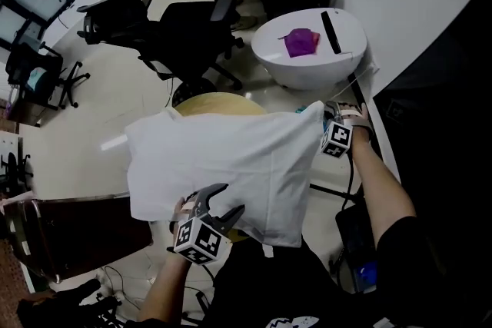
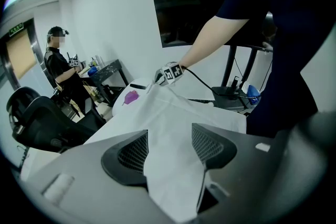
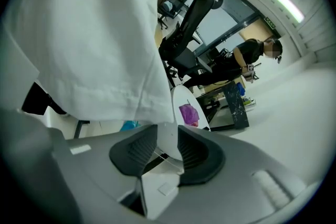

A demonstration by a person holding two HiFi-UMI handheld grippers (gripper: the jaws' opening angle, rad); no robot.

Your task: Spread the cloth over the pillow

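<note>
A white cloth (image 1: 231, 165) lies spread out in front of me, and a tan rounded surface (image 1: 219, 102) shows past its far edge; I cannot tell if that is the pillow. My left gripper (image 1: 233, 197) is at the cloth's near edge. In the left gripper view the cloth (image 2: 173, 128) runs between the wide-apart jaws of my left gripper (image 2: 169, 152), and the pads are not pressing on it. My right gripper (image 1: 329, 119) is at the cloth's far right corner. There the jaws of my right gripper (image 3: 168, 152) stand apart, with a corner of the cloth (image 3: 89, 34) hanging loose between them.
A white round table (image 1: 342, 57) beyond the cloth carries a purple object (image 1: 301, 42) and a black bar (image 1: 330, 31). Black office chairs (image 1: 184, 27) stand at the upper left. A dark desk (image 1: 77, 234) is at the lower left. A person (image 2: 60, 68) stands in the background.
</note>
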